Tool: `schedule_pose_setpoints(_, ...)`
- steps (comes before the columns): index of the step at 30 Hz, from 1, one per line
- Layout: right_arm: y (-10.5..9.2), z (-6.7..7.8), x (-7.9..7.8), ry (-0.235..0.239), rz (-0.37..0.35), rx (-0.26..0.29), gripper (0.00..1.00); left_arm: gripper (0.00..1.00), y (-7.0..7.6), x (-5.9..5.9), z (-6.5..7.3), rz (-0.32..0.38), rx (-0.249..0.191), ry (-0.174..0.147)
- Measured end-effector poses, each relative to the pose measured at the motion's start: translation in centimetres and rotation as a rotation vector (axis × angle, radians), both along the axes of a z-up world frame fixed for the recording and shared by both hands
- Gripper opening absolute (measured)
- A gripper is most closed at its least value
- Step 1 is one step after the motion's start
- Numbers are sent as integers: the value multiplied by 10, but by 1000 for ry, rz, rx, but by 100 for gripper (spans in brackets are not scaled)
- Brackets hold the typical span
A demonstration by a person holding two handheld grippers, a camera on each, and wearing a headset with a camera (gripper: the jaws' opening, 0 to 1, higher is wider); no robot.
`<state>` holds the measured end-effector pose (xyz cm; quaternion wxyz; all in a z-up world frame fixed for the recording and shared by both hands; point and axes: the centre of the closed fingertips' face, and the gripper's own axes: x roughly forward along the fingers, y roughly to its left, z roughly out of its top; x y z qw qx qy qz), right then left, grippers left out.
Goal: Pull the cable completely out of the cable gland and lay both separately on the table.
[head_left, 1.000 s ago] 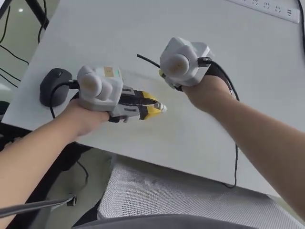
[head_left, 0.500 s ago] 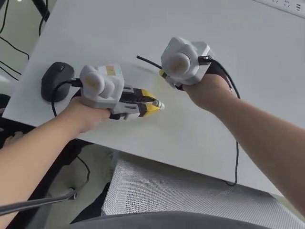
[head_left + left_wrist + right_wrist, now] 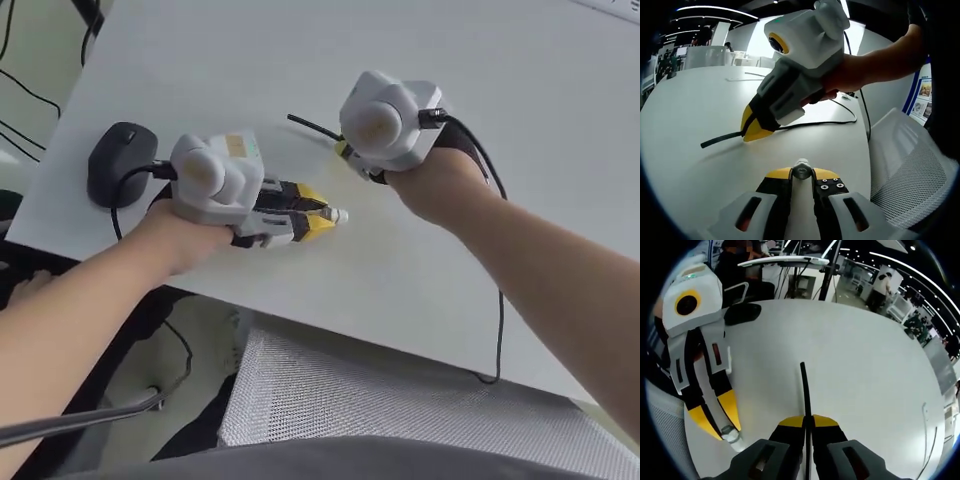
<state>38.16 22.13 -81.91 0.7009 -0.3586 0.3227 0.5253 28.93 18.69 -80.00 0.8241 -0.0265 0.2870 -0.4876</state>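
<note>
Your headset camera looks steeply down past your forearms onto the white tabletop [image 3: 250, 60], with the left gripper [image 3: 335, 216] and right gripper [image 3: 343, 152] close beneath it. The left gripper view sits low and looks along its own fingers [image 3: 826, 174] across the tabletop, facing the right gripper at close range. The right gripper view looks down its fingers from higher up, with the left gripper near on its left side. All three views share the cable gland [image 3: 801, 169]. Both gripper views share the cable [image 3: 804, 385].
</note>
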Motion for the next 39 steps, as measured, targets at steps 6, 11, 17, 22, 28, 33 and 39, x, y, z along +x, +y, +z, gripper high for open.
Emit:
schedule_pose_setpoints(6, 2, -1, 2, 15, -19, 13, 0, 16, 0, -2, -2, -23, 27, -6)
schedule_pose_setpoints(11, 2, -1, 2, 30, -29, 25, 0, 16, 4, 0, -3, -13, 50, -12)
schedule_pose_setpoints(17, 1, -1, 1, 39, -28, 30, 0, 16, 3, -2, -9, -50, 108, -29)
schedule_pose_setpoints(22, 1, -1, 1, 50, -31, 36, 0, 16, 3, -2, -11, -47, 123, -28)
schedule_pose_setpoints(28, 0, -2, 2, 79, -57, 51, 0, 16, 3, -1, -13, -49, 128, -28)
schedule_pose_setpoints(33, 0, -2, 2, 83, -64, 55, 1, 16, 3, -1, -13, -46, 132, -24)
schedule_pose_setpoints(39, 0, -2, 2, 71, -50, 44, 2, 16, 3, -1, -13, -46, 133, -22)
